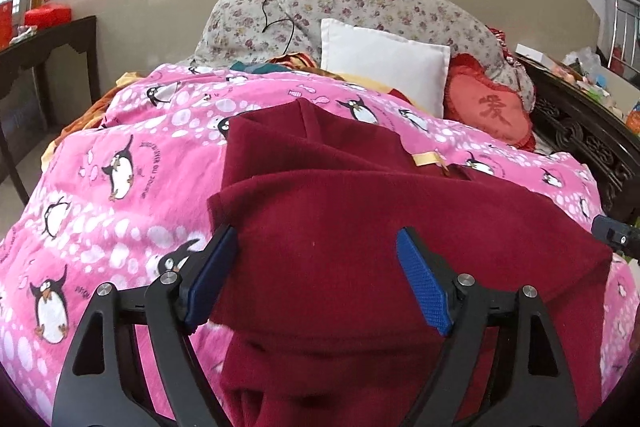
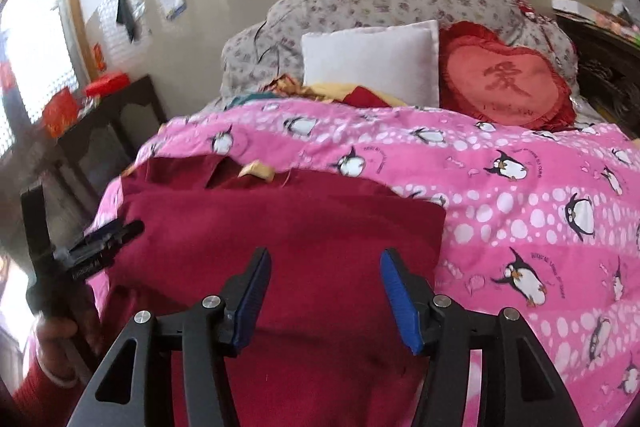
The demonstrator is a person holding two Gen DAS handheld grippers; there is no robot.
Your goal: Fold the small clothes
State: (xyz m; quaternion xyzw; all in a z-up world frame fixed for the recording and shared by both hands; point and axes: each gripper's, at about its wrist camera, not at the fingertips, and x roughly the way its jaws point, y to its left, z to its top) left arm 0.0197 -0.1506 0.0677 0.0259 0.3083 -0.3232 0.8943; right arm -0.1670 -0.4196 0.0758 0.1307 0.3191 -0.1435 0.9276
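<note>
Dark red knit garment (image 1: 360, 227), folded over once, lying on the pink penguin-print quilt (image 1: 120, 155) of a bed. Yellow neck label (image 1: 428, 159) showing at its far edge. Left claw (image 1: 316, 275): released, blue pads standing wide over the near fold, cloth between them but not pinched. Right claw (image 2: 324, 291): released, poised above the same garment. White pillow (image 1: 384, 67) and red heart cushion (image 1: 492, 107) at the bedhead.
</note>
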